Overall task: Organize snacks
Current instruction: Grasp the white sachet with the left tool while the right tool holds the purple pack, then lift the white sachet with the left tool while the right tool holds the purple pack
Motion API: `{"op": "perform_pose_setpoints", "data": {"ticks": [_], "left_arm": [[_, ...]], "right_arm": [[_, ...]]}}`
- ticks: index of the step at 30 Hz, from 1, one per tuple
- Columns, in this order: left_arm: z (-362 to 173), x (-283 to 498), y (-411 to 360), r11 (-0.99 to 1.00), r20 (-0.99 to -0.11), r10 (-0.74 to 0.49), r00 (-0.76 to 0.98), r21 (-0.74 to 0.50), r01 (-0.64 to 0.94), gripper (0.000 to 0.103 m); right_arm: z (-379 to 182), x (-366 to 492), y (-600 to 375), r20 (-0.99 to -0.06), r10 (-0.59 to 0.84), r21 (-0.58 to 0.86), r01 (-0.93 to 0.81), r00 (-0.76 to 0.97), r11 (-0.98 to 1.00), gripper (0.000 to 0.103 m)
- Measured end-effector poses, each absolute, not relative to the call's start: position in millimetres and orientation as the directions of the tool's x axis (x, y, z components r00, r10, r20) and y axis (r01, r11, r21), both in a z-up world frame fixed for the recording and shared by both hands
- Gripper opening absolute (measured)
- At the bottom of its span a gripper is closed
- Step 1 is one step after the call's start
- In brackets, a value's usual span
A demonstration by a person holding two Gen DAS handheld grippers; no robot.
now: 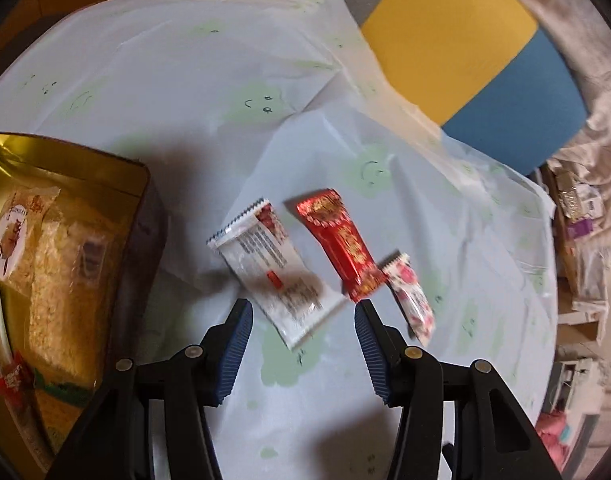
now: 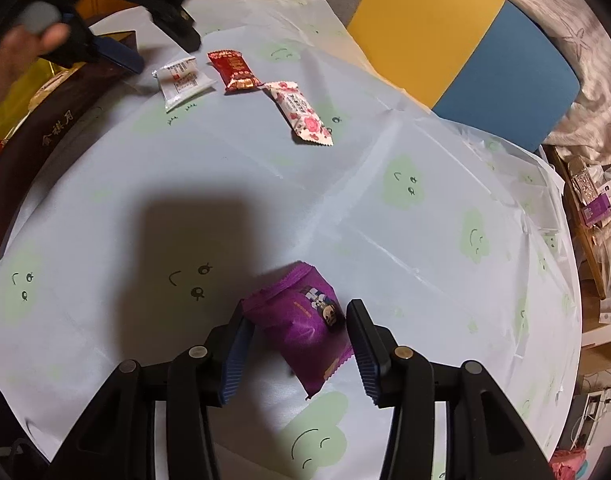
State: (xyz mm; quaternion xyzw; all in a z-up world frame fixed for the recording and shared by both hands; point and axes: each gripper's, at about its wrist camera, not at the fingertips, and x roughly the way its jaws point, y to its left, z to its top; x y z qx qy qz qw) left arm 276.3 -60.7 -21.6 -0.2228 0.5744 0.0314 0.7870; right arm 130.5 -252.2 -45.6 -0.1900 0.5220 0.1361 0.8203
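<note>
Your right claw (image 2: pixel 299 340) is spread wide with the purple snack pouch (image 2: pixel 301 324) sitting between its ribbed blue pads (image 2: pixel 235 354), not clamped; the left pad looks like it's touching the pouch edge, the right one stands clear. Your left claw (image 1: pixel 303 326) is spread too, hovering low over the white sachet (image 1: pixel 275 266) with nothing in it. Biggest risk I'd guess: that purple pouch is puffy, slick foil lying at an angle across the gap, so if you close now it could squirt sideways or you'd only pinch the crimped seam and it'd dangle. On the left, the white sachet is flat and thin, so the pads may skid over it or drag the loose tablecloth (image 2: pixel 385 200) up with it, since that cloth is thin, creased and wrinkly over the tabletop. Right beside the sachet lies a glossy red wrapper (image 1: pixel 339 242), and next to that a pink floral packet (image 1: pixel 411 294) with zigzag ends, close enough to get nudged. The gold-lined box (image 1: pixel 117 184) sits off to the left, rigid, with crumbly-looking rice bars (image 1: pixel 61 272) in clear wrap already inside.
</note>
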Motion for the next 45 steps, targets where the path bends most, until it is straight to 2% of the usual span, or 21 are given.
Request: {"op": "perform_pose_setpoints", "data": {"ticks": [13,20,30,39,43,45], "left_arm": [[-46,296,-71,0.928,-0.940,-0.082,0.332,-0.194,-0.319,0.054],[-49,272,-86,0.975,-0.927,-0.129,0.352,-0.183,-0.123,0.041],[-50,179,-119,0.963,-0.918,-0.228,0.325,-0.163,0.216,0.041],[-48,111,-115,0.935,-0.901,-0.256,0.350,-0.137,0.328,0.042],[-50,88,-108,0.927,-0.888,-0.266,0.376,-0.129,0.352,0.042],[-49,72,-104,0.925,-0.882,-0.272,0.385,-0.129,0.357,0.043]], "right_arm": [[-39,131,-251,-0.902,0.040,-0.163,-0.426,0.430,0.890,0.048],[-43,134,-253,-0.911,0.047,-0.147,-0.428,0.410,0.892,0.048],[-46,137,-258,-0.917,0.051,-0.127,-0.411,0.395,0.903,0.048],[-41,143,-269,-0.912,0.107,-0.053,-0.374,0.395,0.926,0.049],[-25,146,-287,-0.881,0.197,0.054,-0.322,0.429,0.945,0.057],[-19,148,-299,-0.863,0.228,0.107,-0.279,0.450,0.954,0.058]]}}
